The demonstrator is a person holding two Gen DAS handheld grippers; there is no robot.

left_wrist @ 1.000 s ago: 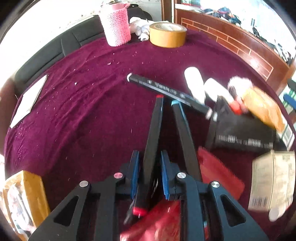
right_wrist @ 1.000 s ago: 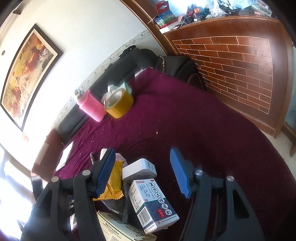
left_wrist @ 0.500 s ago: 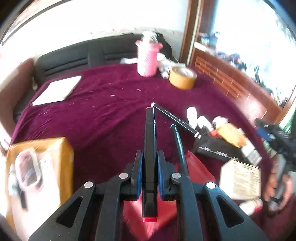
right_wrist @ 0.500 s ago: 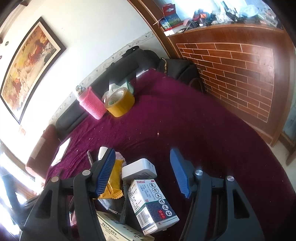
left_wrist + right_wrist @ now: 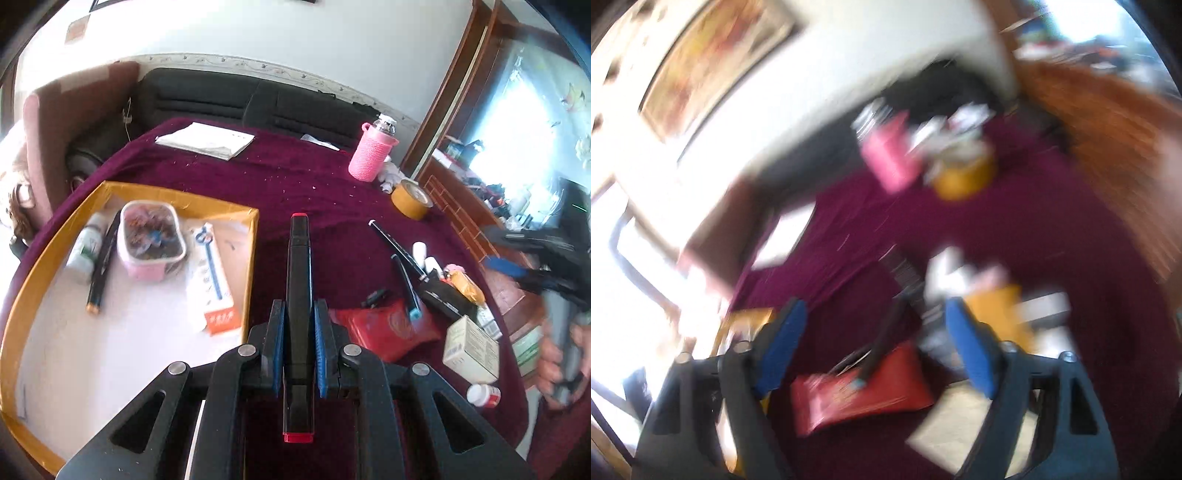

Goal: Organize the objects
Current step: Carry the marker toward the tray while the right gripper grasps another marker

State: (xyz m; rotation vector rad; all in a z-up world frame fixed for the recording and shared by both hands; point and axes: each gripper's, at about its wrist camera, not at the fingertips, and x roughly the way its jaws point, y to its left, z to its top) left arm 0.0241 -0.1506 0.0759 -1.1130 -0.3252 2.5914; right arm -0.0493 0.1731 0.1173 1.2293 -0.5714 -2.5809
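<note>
My left gripper [image 5: 299, 347] is shut on a black marker with red ends [image 5: 300, 280], held above the purple cloth just right of the yellow-rimmed cardboard tray [image 5: 255, 236]. The tray holds a pink-lidded box [image 5: 151, 236], a white bottle, a black pen and a flat packet. A red pouch [image 5: 384, 328] with a blue-tipped pen [image 5: 406, 291] on it lies to the right. My right gripper [image 5: 875, 343] is blurred; its jaws are opening and nothing is between them, with the red pouch [image 5: 864, 391] below. In the left wrist view a hand [image 5: 554, 362] holds that right gripper at the right edge.
A pile of boxes, a small red-capped bottle [image 5: 484, 395], a black pouch and a yellow packet lies right of the red pouch. A pink-sleeved bottle [image 5: 373, 155] and a yellow tape roll [image 5: 410, 199] stand at the back. White papers [image 5: 207, 142] lie far left. A black sofa lines the wall.
My left gripper lifted the marker off the cloth and swung left toward the tray. My right gripper left the medicine box, moved over the red pouch and widened its jaws.
</note>
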